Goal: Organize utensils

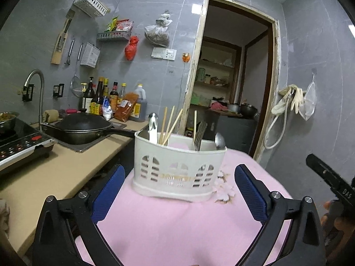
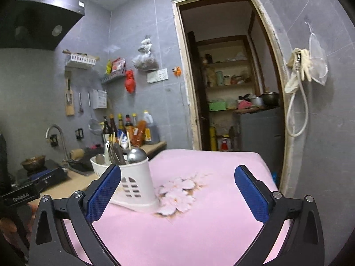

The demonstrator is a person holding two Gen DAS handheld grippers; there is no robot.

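The white utensil caddy point(image 1: 175, 173) is standing upright on the pink-covered counter point(image 1: 177, 226), just beside a pale flower print point(image 1: 224, 190) on the cloth; inside it, wooden chopsticks point(image 1: 170, 124) are leaning toward its left end next to a steel handle point(image 1: 153, 128), while a fork point(image 1: 199, 135) and a spoon point(image 1: 220, 141) are standing at its right end; one more chopstick point(image 1: 195, 122) is rising just left of the fork. The left tool point(image 1: 179, 190) is facing the caddy with its blue pads spread wide apart, gripping nothing, the caddy sitting just ahead of the gap; the right tool point(image 2: 177, 190) is likewise gaping, empty, with the caddy point(image 2: 135, 184) partly hidden behind its left pad and only bare pink cloth between the pads. Off to the left, a black wok point(image 1: 82, 128) is sitting by the faucet point(image 1: 36, 84); sauce bottles point(image 1: 106, 95) are lining the grey tiled wall.
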